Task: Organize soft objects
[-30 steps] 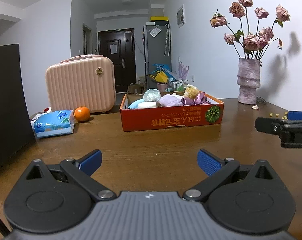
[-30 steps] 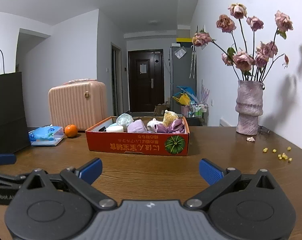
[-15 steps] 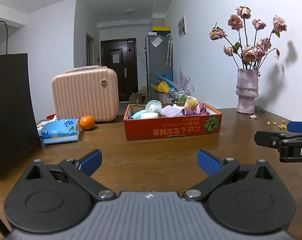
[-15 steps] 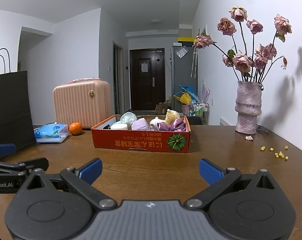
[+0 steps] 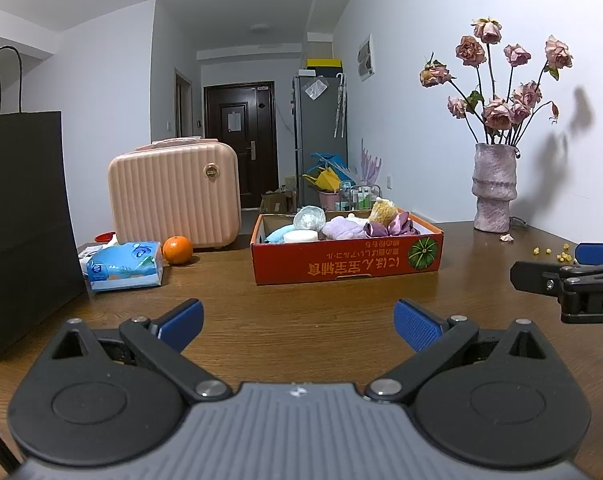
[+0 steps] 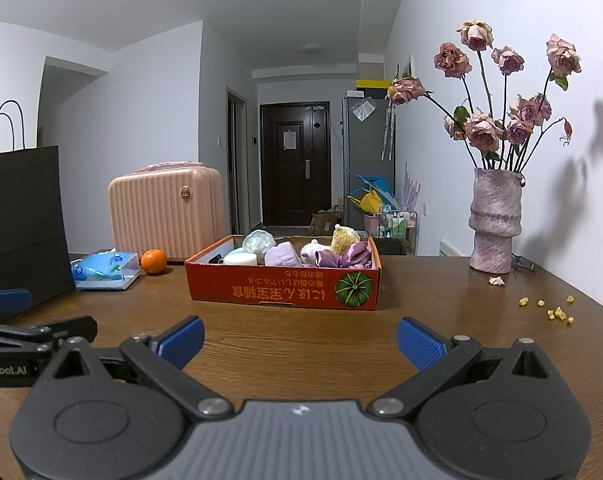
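Dark wooden bench (image 5: 293, 316) runs toward a white-walled hallway in the left wrist view. Left gripper (image 5: 297, 322) has its ribbed blue fingers (image 5: 415, 326) spread wide, holding nothing, hovering short of the red cardboard box (image 5: 347, 266). Soft objects (image 5: 343, 226), fluffy and satiny, sit piled inside that box; a ridged pink case (image 5: 173, 196) stands left of it.

Right wrist view: right gripper (image 6: 299, 340), fingers equally wide and empty above the bench, faces the box; a rough lilac vase (image 6: 495, 220) stands to the box's right.
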Available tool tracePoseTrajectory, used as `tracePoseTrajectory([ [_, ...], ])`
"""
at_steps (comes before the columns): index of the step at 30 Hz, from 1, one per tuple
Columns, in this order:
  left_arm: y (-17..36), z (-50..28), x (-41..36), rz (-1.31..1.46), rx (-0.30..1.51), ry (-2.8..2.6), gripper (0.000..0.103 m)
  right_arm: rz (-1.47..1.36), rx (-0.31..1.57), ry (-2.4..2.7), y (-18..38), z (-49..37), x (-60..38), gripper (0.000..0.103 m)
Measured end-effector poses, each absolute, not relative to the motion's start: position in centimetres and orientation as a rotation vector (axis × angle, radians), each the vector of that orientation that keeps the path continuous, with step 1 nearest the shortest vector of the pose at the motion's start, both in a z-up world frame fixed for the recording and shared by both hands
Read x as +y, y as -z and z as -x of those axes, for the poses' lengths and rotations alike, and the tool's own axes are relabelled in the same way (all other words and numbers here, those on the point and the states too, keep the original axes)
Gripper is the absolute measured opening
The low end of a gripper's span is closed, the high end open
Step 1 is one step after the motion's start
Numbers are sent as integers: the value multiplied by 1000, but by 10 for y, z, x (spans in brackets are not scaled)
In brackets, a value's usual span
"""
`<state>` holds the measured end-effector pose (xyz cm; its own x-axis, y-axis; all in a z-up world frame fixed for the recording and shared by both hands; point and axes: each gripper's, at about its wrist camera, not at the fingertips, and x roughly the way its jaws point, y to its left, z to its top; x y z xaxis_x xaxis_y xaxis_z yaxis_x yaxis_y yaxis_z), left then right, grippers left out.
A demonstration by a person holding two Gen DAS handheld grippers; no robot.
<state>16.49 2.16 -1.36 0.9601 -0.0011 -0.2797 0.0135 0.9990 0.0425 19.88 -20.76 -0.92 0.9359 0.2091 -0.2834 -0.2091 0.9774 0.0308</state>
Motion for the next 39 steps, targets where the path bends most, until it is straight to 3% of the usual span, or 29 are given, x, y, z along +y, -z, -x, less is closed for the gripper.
tracePoseTrajectory([
  [39,13,-161,25,-30,273,30,103,4,287,-212,6,-195,-208,103],
])
